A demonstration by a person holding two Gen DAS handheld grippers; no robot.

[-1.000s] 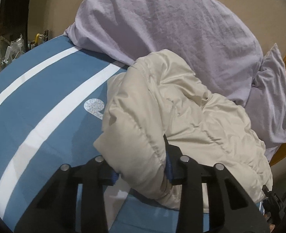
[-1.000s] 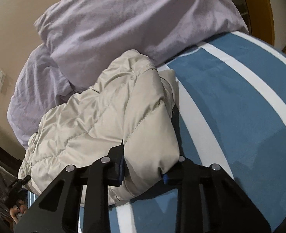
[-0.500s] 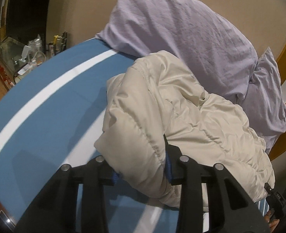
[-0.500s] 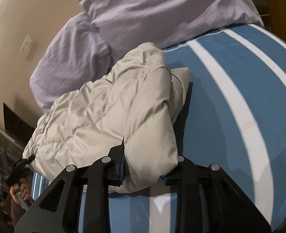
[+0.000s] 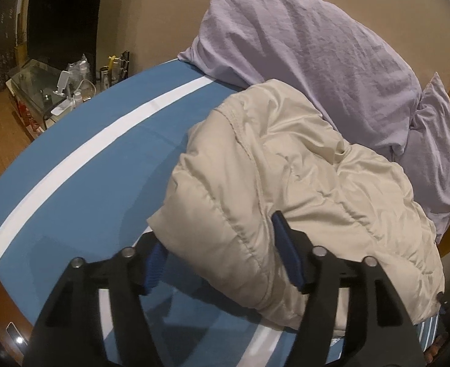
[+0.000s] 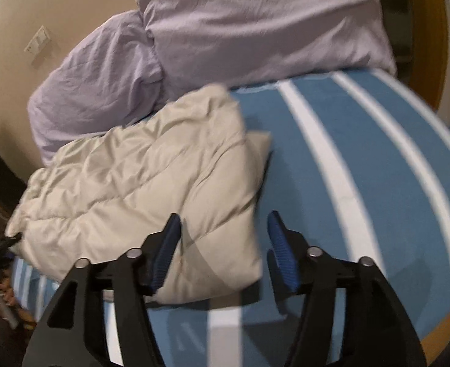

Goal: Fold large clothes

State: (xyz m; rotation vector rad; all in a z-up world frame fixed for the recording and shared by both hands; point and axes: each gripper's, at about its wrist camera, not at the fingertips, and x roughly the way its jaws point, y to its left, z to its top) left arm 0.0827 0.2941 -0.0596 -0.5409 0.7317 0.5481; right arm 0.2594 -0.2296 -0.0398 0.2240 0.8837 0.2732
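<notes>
Your bed (image 5: 81,189), striped blue and white, carries two lilac pillows (image 5: 316,61) at its head. The cream padded jacket (image 5: 286,183) lies bunched against them, folded over itself. Risk: the puffy filling may spring the fold back open now that nothing pins it, or a rising pad may snag the edge and drag it. Your left gripper (image 5: 220,258) points down at the near corner, its jaws just opened, cloth loose between them. Your right gripper (image 6: 223,252) likewise has just spread; the jacket's corner lies between its pads, unclamped.
</notes>
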